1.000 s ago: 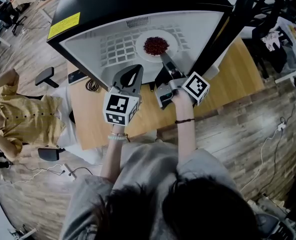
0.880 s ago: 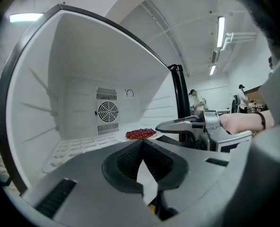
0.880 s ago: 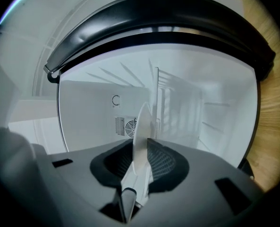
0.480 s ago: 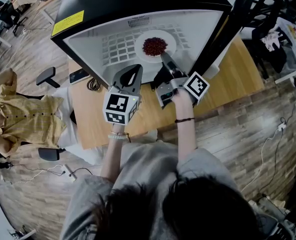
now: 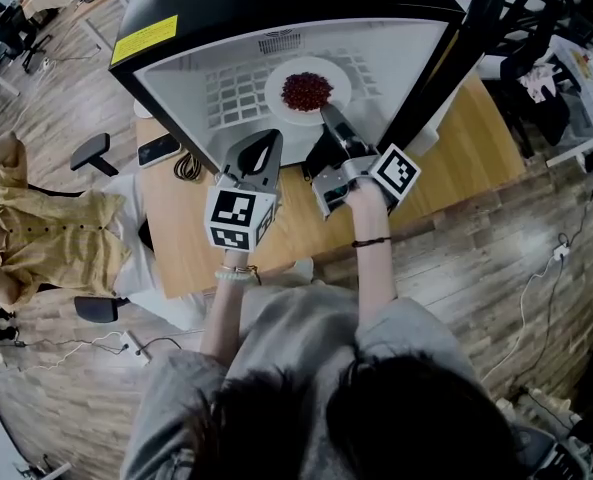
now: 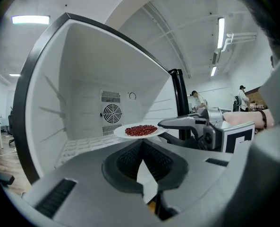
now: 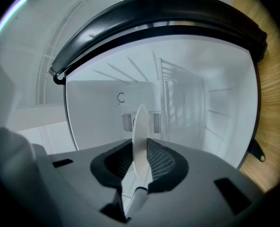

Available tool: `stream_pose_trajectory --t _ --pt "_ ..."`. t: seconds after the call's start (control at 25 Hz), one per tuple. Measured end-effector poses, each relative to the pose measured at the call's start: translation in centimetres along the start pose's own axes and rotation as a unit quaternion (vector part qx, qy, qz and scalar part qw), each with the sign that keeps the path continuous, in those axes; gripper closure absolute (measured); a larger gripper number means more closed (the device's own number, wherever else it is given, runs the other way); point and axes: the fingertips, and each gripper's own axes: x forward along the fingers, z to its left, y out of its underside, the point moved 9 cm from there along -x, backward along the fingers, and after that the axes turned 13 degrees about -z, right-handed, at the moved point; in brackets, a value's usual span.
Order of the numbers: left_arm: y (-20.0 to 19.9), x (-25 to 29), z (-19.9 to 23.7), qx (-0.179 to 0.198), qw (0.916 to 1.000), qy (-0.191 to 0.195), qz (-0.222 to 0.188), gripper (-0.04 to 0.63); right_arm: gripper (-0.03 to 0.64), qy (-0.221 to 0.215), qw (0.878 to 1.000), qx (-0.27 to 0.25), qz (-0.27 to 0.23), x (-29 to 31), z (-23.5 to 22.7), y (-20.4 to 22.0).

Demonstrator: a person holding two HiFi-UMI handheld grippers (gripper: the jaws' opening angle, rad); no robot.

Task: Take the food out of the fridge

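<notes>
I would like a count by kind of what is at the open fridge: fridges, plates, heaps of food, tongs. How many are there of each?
fridge: 1
plate: 1
heap of red food: 1
tongs: 2, the left tongs and the right tongs
Total: 5
</notes>
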Motion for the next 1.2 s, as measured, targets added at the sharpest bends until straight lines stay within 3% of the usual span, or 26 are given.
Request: stream_pose_trajectory --t 0.2,0.76,1.2 --pt "-0.5 -0.5 0.2 -0.001 1.0 0.002 -0.004 0.588 0.538 -0.009 1.0 0.001 0.014 -0.4 0.8 0.4" --pt "-0.8 -2.6 -1.4 0.0 0.9986 0.051 -0.014 0.588 0.538 -0.009 0.999 0.01 0.034 -3.4 1.2 1.1" --pt "-1.2 -5.7 -2.7 -0.001 0.9977 0.062 -0.027 0.588 0.538 -0.022 0.998 0.022 0.06 -6.1 2.0 1.9"
